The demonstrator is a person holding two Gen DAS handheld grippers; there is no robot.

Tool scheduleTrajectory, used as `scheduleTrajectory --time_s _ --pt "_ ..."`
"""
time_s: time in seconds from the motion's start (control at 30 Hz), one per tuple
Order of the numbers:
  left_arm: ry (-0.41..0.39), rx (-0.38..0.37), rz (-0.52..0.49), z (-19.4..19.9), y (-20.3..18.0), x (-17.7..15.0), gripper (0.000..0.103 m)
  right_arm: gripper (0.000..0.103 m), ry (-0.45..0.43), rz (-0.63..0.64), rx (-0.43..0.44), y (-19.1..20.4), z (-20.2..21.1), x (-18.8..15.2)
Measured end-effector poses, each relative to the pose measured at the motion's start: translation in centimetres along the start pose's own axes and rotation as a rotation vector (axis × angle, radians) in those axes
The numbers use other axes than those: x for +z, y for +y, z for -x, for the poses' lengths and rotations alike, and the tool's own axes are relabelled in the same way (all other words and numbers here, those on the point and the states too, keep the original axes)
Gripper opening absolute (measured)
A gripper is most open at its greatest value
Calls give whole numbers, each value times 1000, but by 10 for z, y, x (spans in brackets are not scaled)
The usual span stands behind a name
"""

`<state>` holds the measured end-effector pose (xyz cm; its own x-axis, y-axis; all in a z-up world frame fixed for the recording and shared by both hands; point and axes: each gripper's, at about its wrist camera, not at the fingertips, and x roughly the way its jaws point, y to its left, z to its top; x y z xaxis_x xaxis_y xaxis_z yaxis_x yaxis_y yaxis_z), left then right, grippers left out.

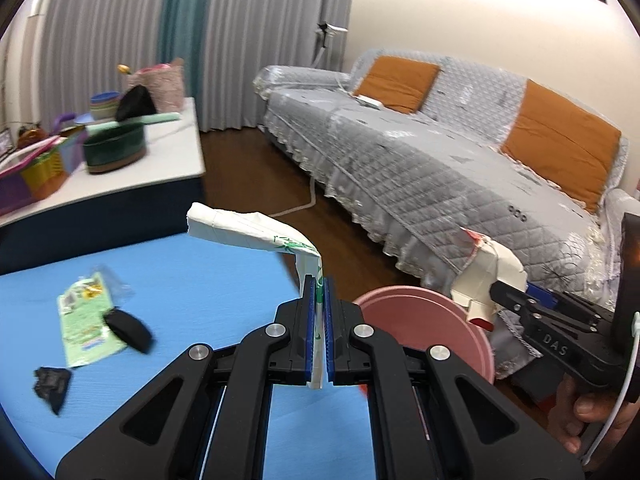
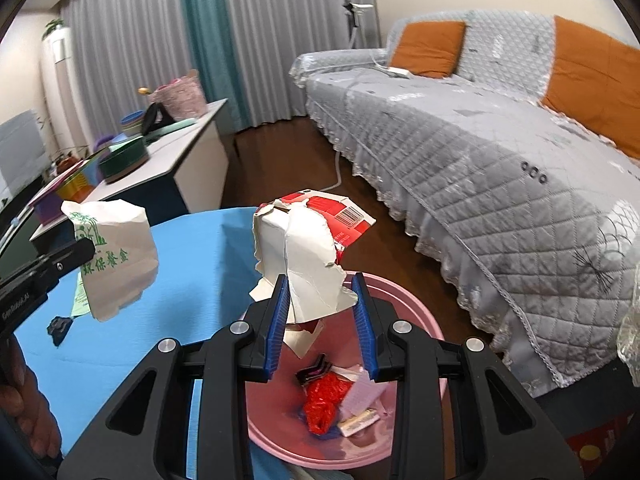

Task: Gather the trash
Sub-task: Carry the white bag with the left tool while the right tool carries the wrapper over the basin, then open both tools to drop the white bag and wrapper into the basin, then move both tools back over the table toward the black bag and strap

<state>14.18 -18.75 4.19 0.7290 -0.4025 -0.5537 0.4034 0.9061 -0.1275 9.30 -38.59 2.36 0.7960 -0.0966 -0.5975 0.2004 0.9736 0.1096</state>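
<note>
Pink bin (image 2: 420, 320) is seen beside the blue table (image 1: 180, 280), on the sofa side. Several bits of trash already lie inside it: a red crumpled wrapper (image 2: 322, 400), a small dark packet (image 2: 314, 370), pale paper scraps (image 2: 362, 396). Part of the collecting is judged done.

Right gripper (image 2: 322, 316): a torn red-and-white carton (image 2: 308, 248) is held between the blue pads, directly above the bin mouth. The pads stand fairly wide and only the crumpled lower edge of the carton is caught; the grip is judged light. In the left wrist view the same carton (image 1: 486, 280) is seen at the bin's far rim, pinched at the tip of the right gripper (image 1: 516, 300).

Left gripper (image 1: 318, 320): pads closed tight on a flat white paper bag (image 1: 256, 228) with green print. The bag (image 2: 116, 256) is carried in the air over the table, near the bin but not yet over it.

Left on the table, as far as shown: 1 green packet (image 1: 86, 320), 1 black oval piece (image 1: 130, 330) lying partly on it, 1 crumpled black scrap (image 1: 50, 386) nearer the table edge. Whether the black oval counts as trash cannot be told.

Judgement: 2 items in hand and close to being dropped, about 3 more to be fetched; the task is put somewhere past the middle. Table parts outside both views are not accounted for.
</note>
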Motion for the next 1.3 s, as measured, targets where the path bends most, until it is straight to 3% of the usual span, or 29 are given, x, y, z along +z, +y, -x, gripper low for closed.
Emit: scheduleTrajectory --time_s 0.7,0.8,0.83,0.87,0.9,0.93,1.3 --pt "132 -195 -65 -60 -67 -29 4 32 35 -55 -42 -49 -16 -5" --pt "168 -228 -69 -66 -70 -31 6 35 41 -61 -37 -51 -17 -5" --pt "175 -232 -68 -67 -70 -31 10 43 45 -63 -35 -51 -18 -5" --pt "177 -232 -65 -66 -69 -31 20 48 46 -65 -40 -50 -19 -5" --pt "173 -230 -62 -65 -66 -31 23 56 42 -68 -46 -50 -18 -4" --pt "167 -225 -58 -63 -64 -30 25 57 38 -71 -50 -50 -18 -4" --pt "117 -135 -17 -20 -14 -20 25 57 -7 -57 -19 -18 -13 6"
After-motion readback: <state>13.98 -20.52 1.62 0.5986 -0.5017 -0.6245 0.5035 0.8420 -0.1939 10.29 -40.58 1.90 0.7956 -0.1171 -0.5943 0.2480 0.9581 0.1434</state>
